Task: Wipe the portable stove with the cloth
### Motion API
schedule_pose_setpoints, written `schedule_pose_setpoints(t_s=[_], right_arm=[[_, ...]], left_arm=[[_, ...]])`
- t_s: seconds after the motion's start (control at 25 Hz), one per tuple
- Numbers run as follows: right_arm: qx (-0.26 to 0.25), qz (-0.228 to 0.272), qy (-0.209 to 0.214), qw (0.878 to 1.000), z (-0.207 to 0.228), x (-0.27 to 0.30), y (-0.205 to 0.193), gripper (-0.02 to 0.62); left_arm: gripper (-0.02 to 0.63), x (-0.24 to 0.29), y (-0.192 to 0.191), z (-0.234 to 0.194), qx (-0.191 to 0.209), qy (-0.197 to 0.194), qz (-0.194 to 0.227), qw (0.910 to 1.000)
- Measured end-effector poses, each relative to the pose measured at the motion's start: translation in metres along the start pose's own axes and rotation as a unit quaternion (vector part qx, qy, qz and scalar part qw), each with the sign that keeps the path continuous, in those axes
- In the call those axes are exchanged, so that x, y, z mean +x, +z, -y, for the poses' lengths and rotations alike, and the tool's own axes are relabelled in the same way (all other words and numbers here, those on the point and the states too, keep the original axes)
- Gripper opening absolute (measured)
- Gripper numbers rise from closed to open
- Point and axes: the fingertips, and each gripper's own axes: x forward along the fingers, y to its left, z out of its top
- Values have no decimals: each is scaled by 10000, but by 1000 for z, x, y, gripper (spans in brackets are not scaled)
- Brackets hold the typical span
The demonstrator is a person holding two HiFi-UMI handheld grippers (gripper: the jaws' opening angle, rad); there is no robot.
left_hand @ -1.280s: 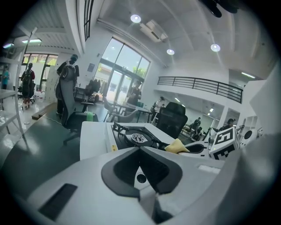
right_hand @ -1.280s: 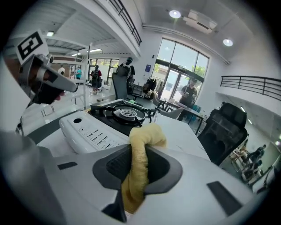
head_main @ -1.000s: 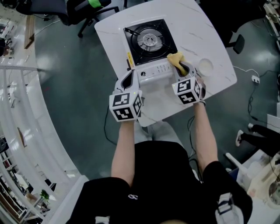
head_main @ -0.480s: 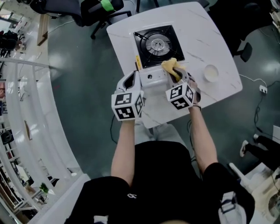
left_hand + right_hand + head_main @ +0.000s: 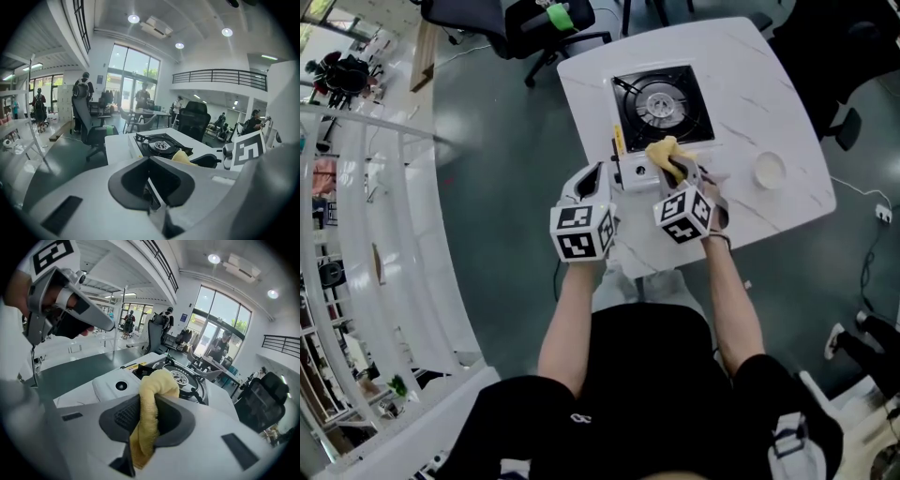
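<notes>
- sliding left across the portable stove's front panel, the right gripper pinched the yellow cloth.
- left gripper, jaws pressed together and empty, sat by the stove's front-left corner; wiping looked underway.

On the white table, yellow cloth in right gripper over portable stove

The portable stove sat flat on the white table, its black top holding a round silver burner and its white control panel facing the person. The yellow cloth, bunched into a fold, was pinched between the jaws of the right gripper at the stove's front right part.
</notes>
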Motion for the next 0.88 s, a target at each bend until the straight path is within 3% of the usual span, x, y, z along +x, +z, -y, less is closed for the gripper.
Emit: schedule_pose_setpoints(t_s=[0.48,0.88], right_arm=[[-140,296,610,9976,-43,4,20,57],[388,498,1261,9900,-73,6,46,57]], left_arm=[[-6,-2,1,2,-147,66,266,9995],[-6,-2,13,-23,-221,85,331,9992]])
